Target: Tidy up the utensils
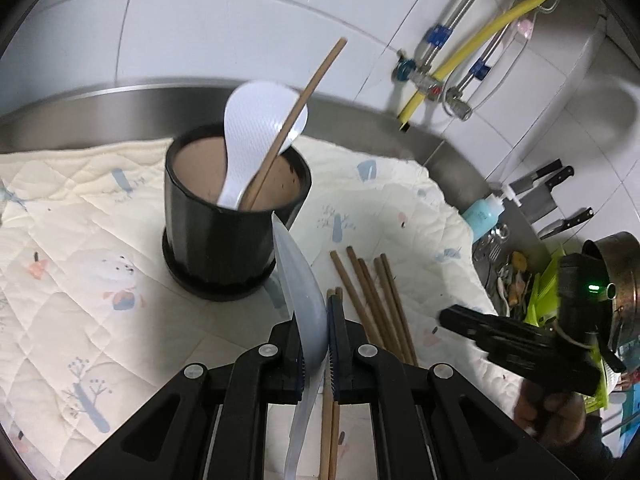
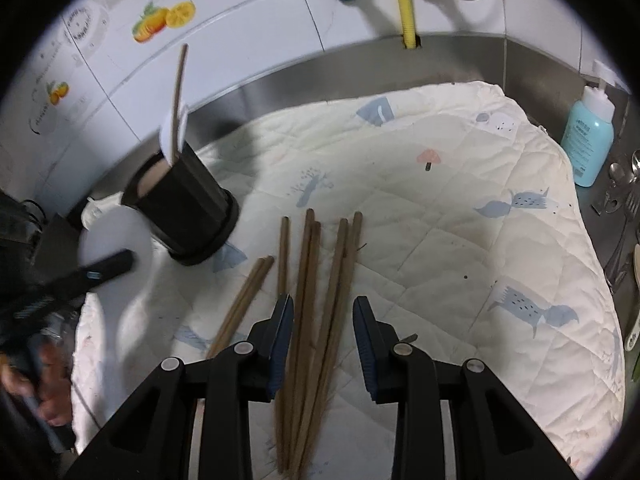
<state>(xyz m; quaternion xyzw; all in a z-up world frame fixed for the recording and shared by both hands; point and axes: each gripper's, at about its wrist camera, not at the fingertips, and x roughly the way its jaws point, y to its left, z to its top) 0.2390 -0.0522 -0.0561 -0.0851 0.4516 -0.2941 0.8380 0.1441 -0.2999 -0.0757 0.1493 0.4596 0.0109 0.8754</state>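
A black utensil holder [image 1: 224, 220] stands on a quilted cloth [image 1: 80, 248]; it holds a white rice spoon [image 1: 256, 136] and one brown chopstick [image 1: 296, 120]. My left gripper [image 1: 316, 332] is shut on a translucent white spoon [image 1: 300, 280], held edge-on just right of the holder. Several brown chopsticks [image 1: 372, 300] lie on the cloth. In the right wrist view my right gripper [image 2: 323, 312] is open and straddles those chopsticks [image 2: 316, 288]. The holder [image 2: 184, 208] is to its left, and the left gripper [image 2: 96, 274] shows blurred at the left edge.
A steel counter rim [image 1: 120, 96] and tiled wall run behind. A blue bottle [image 2: 588, 136] and metal cutlery [image 2: 624, 208] sit right of the cloth. Knives [image 1: 544, 192] hang on the wall. Pipes and a yellow hose [image 1: 480, 40] are at the back.
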